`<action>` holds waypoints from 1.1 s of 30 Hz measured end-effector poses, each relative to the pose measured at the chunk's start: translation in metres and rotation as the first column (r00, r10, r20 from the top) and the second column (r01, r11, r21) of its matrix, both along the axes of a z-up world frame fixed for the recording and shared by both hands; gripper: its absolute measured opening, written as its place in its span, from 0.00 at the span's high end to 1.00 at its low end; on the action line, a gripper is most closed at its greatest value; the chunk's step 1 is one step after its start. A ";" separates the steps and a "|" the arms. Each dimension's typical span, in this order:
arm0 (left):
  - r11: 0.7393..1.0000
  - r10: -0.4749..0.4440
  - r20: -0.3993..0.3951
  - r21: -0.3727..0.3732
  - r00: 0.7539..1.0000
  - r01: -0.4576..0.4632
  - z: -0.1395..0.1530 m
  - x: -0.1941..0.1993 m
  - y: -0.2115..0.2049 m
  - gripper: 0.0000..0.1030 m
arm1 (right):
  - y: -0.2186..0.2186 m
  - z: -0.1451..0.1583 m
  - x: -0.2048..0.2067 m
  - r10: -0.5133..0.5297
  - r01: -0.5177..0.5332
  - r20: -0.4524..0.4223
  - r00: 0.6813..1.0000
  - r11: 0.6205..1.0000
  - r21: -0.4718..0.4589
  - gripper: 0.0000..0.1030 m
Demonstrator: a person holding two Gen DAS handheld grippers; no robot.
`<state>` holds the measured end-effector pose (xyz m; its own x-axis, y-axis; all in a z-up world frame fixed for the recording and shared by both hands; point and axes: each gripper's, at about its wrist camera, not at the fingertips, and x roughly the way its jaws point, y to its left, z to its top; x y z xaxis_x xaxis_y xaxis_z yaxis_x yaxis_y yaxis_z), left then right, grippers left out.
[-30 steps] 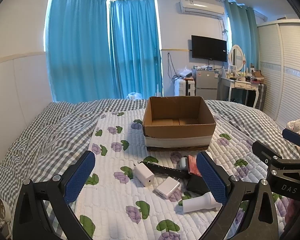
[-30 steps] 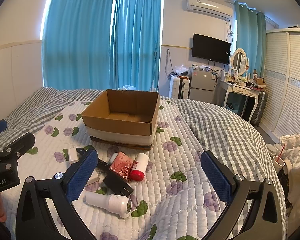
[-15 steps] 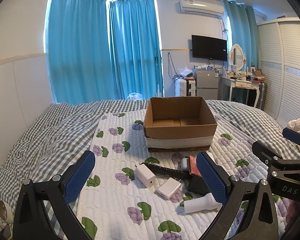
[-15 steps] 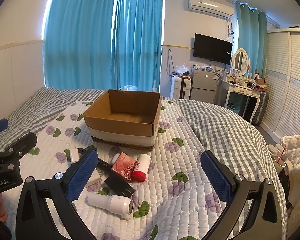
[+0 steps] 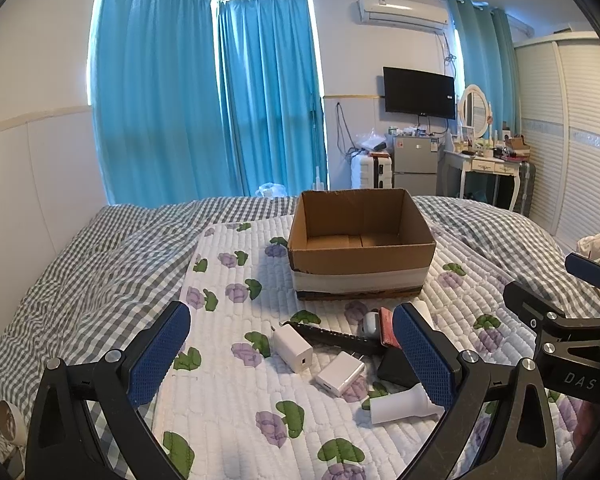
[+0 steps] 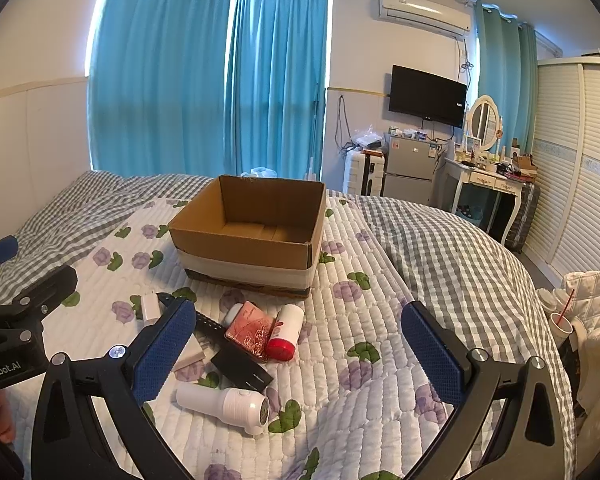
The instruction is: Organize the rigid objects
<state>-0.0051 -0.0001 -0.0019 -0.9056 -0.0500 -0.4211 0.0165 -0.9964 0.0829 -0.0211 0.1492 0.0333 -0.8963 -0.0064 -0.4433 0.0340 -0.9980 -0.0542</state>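
one cardboard box (image 5: 362, 256), two white chargers (image 5: 292, 347), both tongs (image 5: 290, 354) spread.

A brown cardboard box (image 6: 252, 232) sits open on the flowery quilt, with a white band around its bottom. In front of it lies a small heap: two white chargers (image 5: 292, 347) (image 5: 340, 373), a long black remote (image 5: 336, 337), a flat black box (image 6: 242, 368), a red packet (image 6: 249, 331), a white tube with a red cap (image 6: 286, 332) (lying on its side) and a white shaver (image 6: 224, 403).
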 end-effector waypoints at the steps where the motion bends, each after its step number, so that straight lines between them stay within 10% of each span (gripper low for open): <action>1: 1.000 0.000 0.000 0.000 1.000 0.000 0.000 0.000 0.000 0.00 | 0.000 0.000 0.000 -0.001 0.001 0.001 1.000 1.000 0.000 0.00; 33: 0.999 0.009 0.028 -0.039 1.000 -0.008 0.011 -0.002 0.005 0.00 | -0.007 0.000 -0.007 -0.001 -0.001 0.071 0.997 1.000 0.029 0.00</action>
<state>-0.0072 0.0049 0.0090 -0.8931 -0.0746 -0.4436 0.0223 -0.9923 0.1220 -0.0282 0.1419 0.0336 -0.8624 0.0075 -0.5062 0.0385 -0.9960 -0.0803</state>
